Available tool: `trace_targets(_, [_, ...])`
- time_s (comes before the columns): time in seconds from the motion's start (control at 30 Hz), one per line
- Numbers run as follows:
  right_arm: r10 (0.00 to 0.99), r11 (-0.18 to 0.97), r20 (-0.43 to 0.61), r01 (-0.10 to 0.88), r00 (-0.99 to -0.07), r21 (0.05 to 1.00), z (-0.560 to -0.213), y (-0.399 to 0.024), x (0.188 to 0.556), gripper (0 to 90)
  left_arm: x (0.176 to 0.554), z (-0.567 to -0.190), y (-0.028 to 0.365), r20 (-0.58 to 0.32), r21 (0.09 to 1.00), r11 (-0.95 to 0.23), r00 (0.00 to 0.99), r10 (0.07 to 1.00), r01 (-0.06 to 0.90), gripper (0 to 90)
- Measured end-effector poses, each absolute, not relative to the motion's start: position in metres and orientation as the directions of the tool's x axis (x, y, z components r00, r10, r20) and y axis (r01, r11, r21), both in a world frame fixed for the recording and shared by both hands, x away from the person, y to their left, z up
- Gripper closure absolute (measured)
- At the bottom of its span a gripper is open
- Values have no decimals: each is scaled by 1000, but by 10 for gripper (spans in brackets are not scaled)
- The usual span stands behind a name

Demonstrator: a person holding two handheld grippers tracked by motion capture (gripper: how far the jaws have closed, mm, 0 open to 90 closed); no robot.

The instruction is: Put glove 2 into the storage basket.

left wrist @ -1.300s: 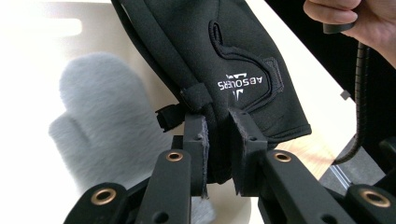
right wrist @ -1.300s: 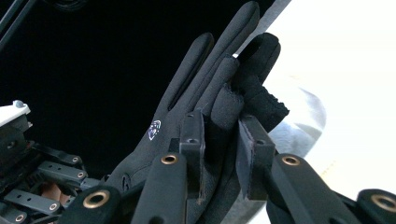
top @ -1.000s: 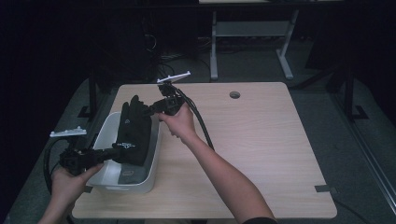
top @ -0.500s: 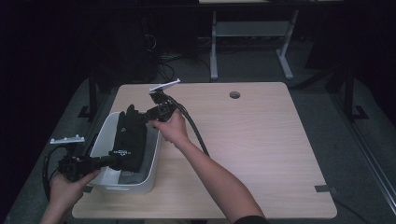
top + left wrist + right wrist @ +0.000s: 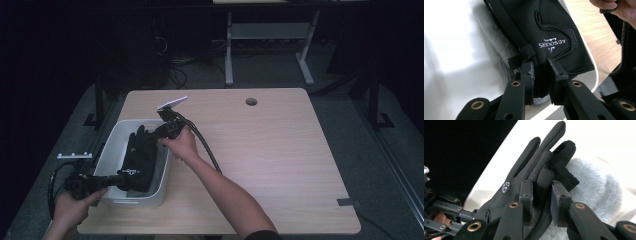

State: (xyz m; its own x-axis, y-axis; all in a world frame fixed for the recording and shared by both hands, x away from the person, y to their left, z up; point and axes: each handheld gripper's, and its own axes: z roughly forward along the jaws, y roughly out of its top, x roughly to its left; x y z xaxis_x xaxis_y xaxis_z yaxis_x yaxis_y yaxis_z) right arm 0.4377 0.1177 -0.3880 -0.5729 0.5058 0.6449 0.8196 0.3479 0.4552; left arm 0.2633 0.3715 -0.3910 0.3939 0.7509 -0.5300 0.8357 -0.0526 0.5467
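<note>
Near the left edge of the wooden table, toward its front corner, a white plastic bin stood with its long side running front to back; a black glove was stretched lengthwise over and partly inside it, fingers toward the far end and cuff toward the near end; the left gripper came in from the front left corner, held in the person's left hand, its jaws nearly shut and clamped on the cuff end of the glove; in the left gripper view the two black jaws pinched a fold of the dark fabric just below a white printed logo reading ABSOLERS, with the bin's white rim curving past on the right and pale tabletop beyond it; the right gripper reached over the far right side of the bin, held in the person's right hand, with a grey three-cornered plate on top and a black cable trailing back along the forearm; its jaws were drawn close together and gripped the finger end of the glove; in the right gripper view a glove finger was squeezed between the jaws, the other fingers pointed up and away, and something pale grey and fluffy lay in the bin beneath the glove; the far half and right side of the table lay bare apart from a round cable hole near the far edge
</note>
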Motion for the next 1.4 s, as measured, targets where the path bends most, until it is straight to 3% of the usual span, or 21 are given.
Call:
trace_targets(0.17, [521, 347, 644, 828, -560, 440, -395, 119, 438, 720, 265, -395, 373, -548, 529, -44, 381, 745, 847, 724])
trace_targets(0.4, [534, 338, 635, 829, -558, 445, -393, 115, 442, 653, 266, -390, 372, -527, 539, -50, 383, 759, 841, 598])
trace_targets(0.63, [543, 345, 609, 815, -578, 466, -388, 110, 441, 651, 267, -381, 370, -503, 547, -59, 384, 775, 835, 549])
trace_targets(1.4, [503, 273, 635, 805, -586, 526, -364, 72, 440, 608, 275, -351, 362, -468, 602, -77, 429, 773, 795, 556])
